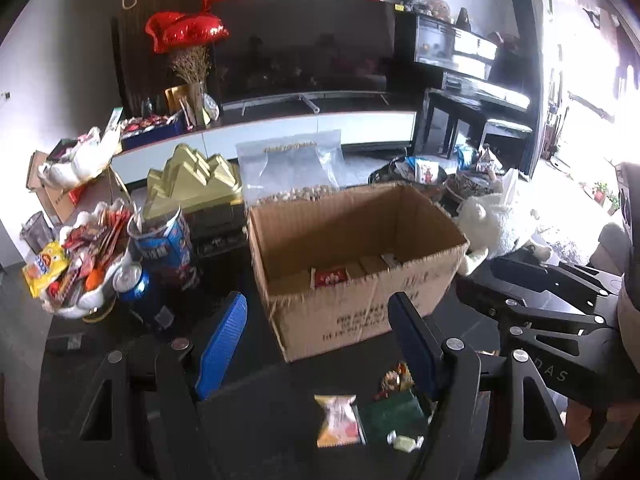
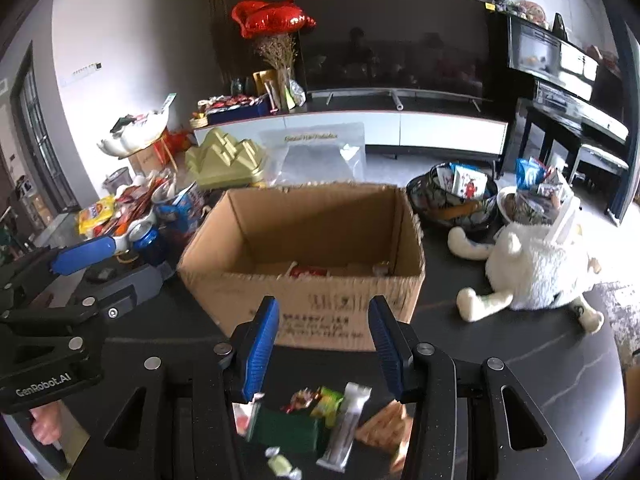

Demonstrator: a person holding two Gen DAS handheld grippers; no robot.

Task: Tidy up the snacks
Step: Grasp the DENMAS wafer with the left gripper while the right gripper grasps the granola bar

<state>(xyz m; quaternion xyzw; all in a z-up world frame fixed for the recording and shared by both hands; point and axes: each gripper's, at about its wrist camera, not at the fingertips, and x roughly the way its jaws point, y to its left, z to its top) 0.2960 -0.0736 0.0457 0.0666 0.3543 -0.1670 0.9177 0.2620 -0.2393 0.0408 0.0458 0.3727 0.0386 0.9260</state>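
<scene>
An open cardboard box (image 1: 352, 264) (image 2: 304, 256) stands on the dark table, with a red packet (image 1: 330, 278) (image 2: 308, 271) on its floor. Loose snacks lie in front of it: an orange-yellow packet (image 1: 337, 420), a dark green packet (image 1: 394, 414) (image 2: 288, 428), a wrapped candy (image 1: 405, 441) (image 2: 282, 465) and a silver bar (image 2: 346, 424). My left gripper (image 1: 320, 340) is open and empty, above the snacks and just short of the box. My right gripper (image 2: 322, 344) is open and empty over the snack pile. The left gripper also shows at the left in the right wrist view (image 2: 84, 254).
A white dish of snacks (image 1: 80, 264), a blue can (image 1: 134, 284) and a blue tube (image 1: 168, 248) stand left of the box. A gold mountain-shaped box (image 1: 192, 180) and a clear bag (image 1: 292, 168) stand behind. A white plush toy (image 2: 536, 268) and snack baskets (image 2: 452, 196) are at the right.
</scene>
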